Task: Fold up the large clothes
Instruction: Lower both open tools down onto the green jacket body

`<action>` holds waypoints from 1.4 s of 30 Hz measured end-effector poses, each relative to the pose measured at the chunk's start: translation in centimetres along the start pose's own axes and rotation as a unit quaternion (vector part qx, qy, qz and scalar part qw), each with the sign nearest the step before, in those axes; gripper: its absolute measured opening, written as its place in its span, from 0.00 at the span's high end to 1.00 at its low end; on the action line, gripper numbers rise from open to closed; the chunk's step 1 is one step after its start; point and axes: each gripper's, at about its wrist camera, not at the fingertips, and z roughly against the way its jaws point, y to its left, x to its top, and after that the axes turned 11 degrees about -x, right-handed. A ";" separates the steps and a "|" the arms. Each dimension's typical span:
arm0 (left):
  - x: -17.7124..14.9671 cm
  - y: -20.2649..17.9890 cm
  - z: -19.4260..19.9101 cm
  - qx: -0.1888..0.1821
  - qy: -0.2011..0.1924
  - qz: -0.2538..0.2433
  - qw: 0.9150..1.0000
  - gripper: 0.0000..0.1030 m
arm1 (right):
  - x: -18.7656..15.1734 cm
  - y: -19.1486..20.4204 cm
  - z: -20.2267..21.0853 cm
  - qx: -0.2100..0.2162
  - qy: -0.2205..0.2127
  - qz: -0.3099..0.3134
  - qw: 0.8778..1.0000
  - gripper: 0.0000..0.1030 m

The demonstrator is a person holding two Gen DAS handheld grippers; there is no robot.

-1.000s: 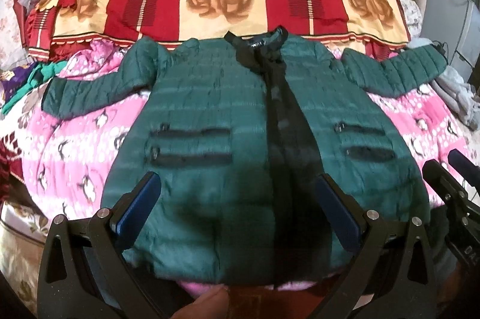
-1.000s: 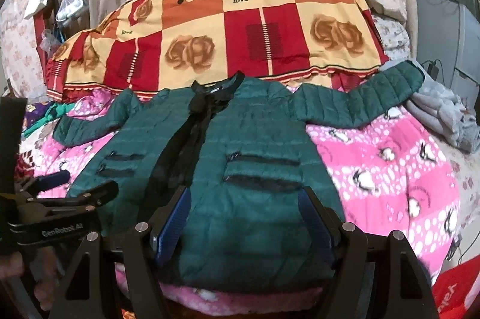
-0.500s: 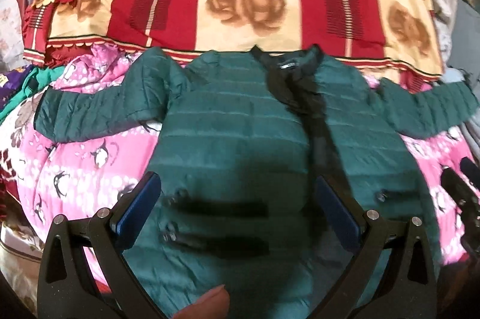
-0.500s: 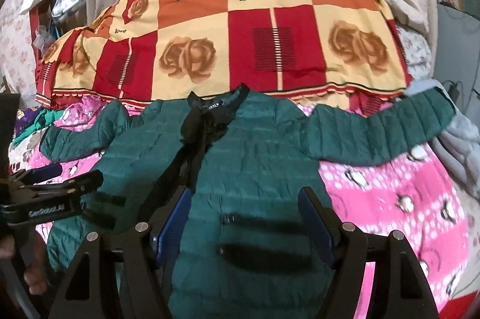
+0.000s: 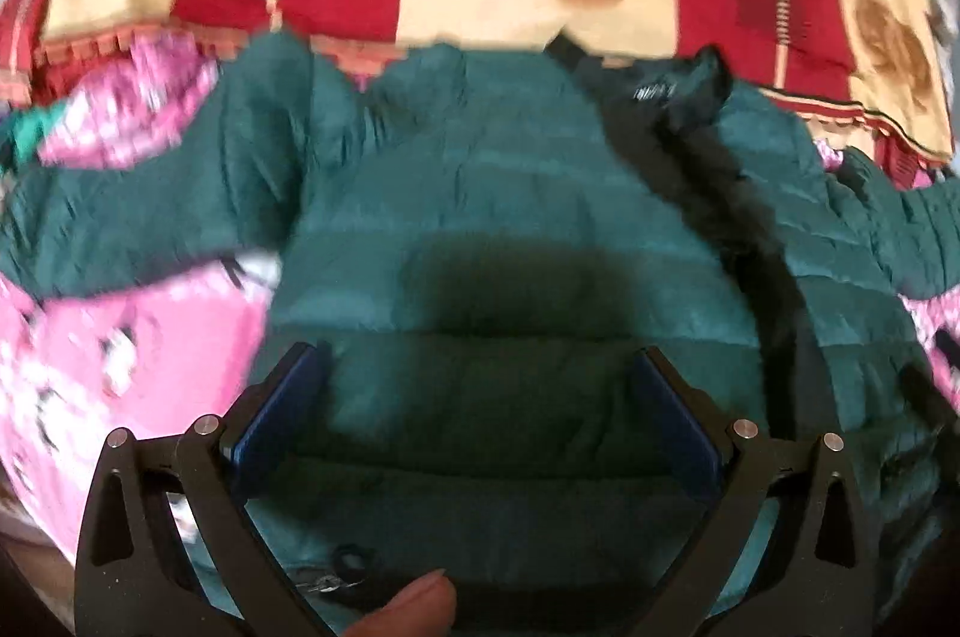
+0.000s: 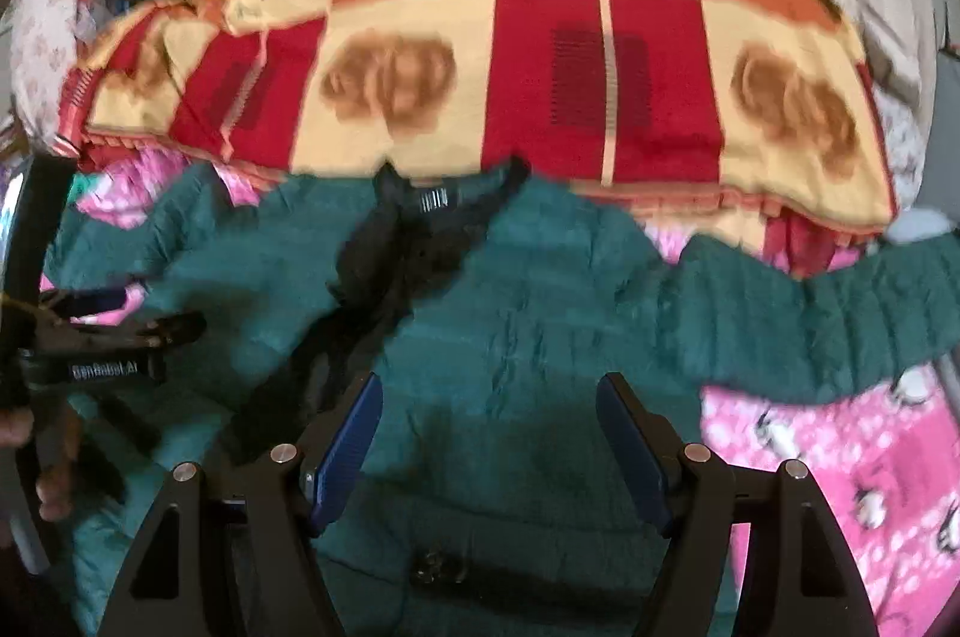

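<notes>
Both grippers have been brought forward and lower over the jacket since the earlier frames, so that its chest now fills each view, blurred. On the bed, the pink penguin-print sheet (image 6: 840, 463) is covered by the green quilted jacket (image 5: 492, 193), laid flat front-up with sleeves spread and its collar touching the red-and-cream rose blanket (image 6: 540, 55). Above the jacket the left gripper (image 5: 477, 418) and right gripper (image 6: 489, 442) are held, jaws wide apart, nothing gripped.
</notes>
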 end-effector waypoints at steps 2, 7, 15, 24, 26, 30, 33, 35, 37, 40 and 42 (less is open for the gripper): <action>-0.1 -0.1 -0.8 0.013 0.007 -0.003 1.000 0.00 | 0.1 0.2 -1.1 0.025 0.025 -0.014 0.999 0.31; -0.7 -0.6 -1.3 0.030 -0.002 -0.013 0.999 0.00 | -0.7 0.5 -3.4 0.031 0.076 -0.025 0.996 0.31; -1.4 -1.1 -1.4 0.047 -0.023 -0.028 0.998 0.00 | -2.0 1.7 -4.4 0.023 0.096 0.005 0.995 0.15; -1.6 -0.8 -1.4 0.039 -0.028 -0.031 0.998 0.00 | -2.6 2.0 -4.2 0.015 0.085 0.004 0.996 0.10; -1.6 -0.8 -1.4 0.040 -0.028 -0.032 0.998 0.00 | -2.6 2.1 -4.1 0.013 0.082 0.003 0.997 0.10; -1.6 -0.7 -1.4 0.036 -0.026 -0.026 0.999 0.00 | -2.8 2.1 -3.9 0.016 0.072 0.007 0.997 0.10; -1.6 -0.6 -1.3 0.035 -0.026 -0.025 0.999 0.00 | -2.8 2.1 -3.9 0.017 0.062 0.007 0.998 0.10; -1.6 -0.6 -1.3 0.036 -0.027 -0.028 0.999 0.00 | -2.9 2.2 -3.8 0.014 0.056 0.002 0.998 0.10; -1.7 -0.6 -1.3 0.036 -0.028 -0.029 0.999 0.00 | -2.9 2.2 -3.9 0.013 0.051 -0.005 0.999 0.10; -1.8 -0.8 -1.3 0.041 -0.031 -0.034 0.998 0.00 | -2.9 2.2 -3.9 0.014 0.053 -0.004 0.998 0.09; -1.8 -0.9 -1.3 0.043 -0.033 -0.035 0.998 0.00 | -2.9 2.2 -4.0 0.012 0.055 0.000 0.998 0.09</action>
